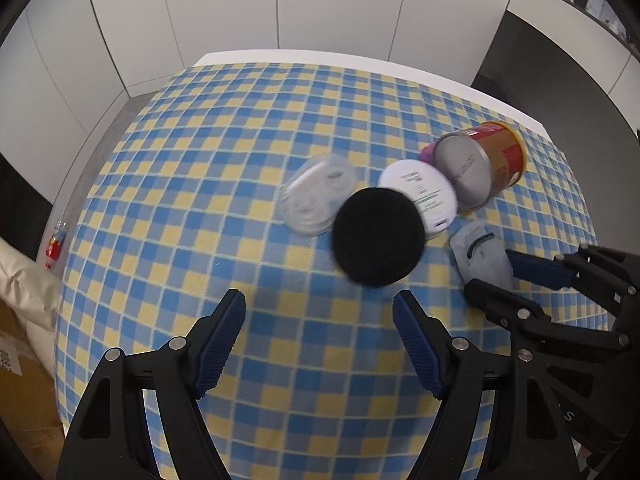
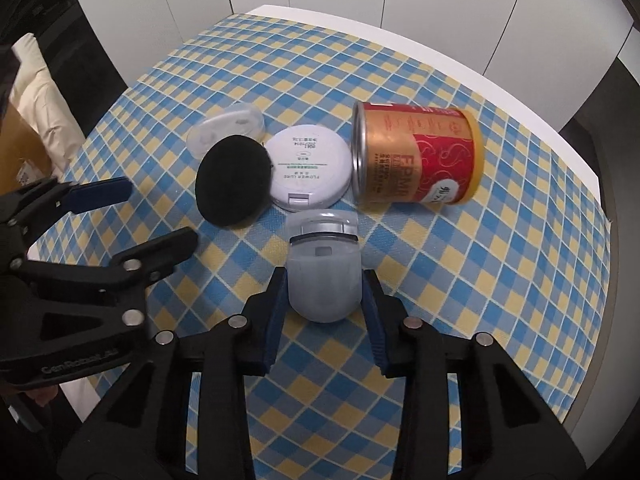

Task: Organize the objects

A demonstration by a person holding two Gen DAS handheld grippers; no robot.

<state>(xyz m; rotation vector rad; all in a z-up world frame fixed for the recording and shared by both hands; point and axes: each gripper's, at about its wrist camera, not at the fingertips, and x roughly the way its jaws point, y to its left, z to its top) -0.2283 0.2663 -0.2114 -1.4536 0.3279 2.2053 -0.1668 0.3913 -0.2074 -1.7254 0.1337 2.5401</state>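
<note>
A: Progress? Barely begun: right hand-held gripper (image 2: 325, 300) pinches the grey eyelash curler (image 2: 323, 280).

B: Left hand-held gripper (image 1: 320, 344) gapes empty; puff (image 1: 379, 236), compact (image 1: 420, 196), tin (image 1: 480, 160) (tipped over) lie beyond.

"FLOWER LURE" — white compact (image 2: 306, 162)

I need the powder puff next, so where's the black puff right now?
The black puff leans on the white compact, left of the tin can, with the clear case behind it.
</note>
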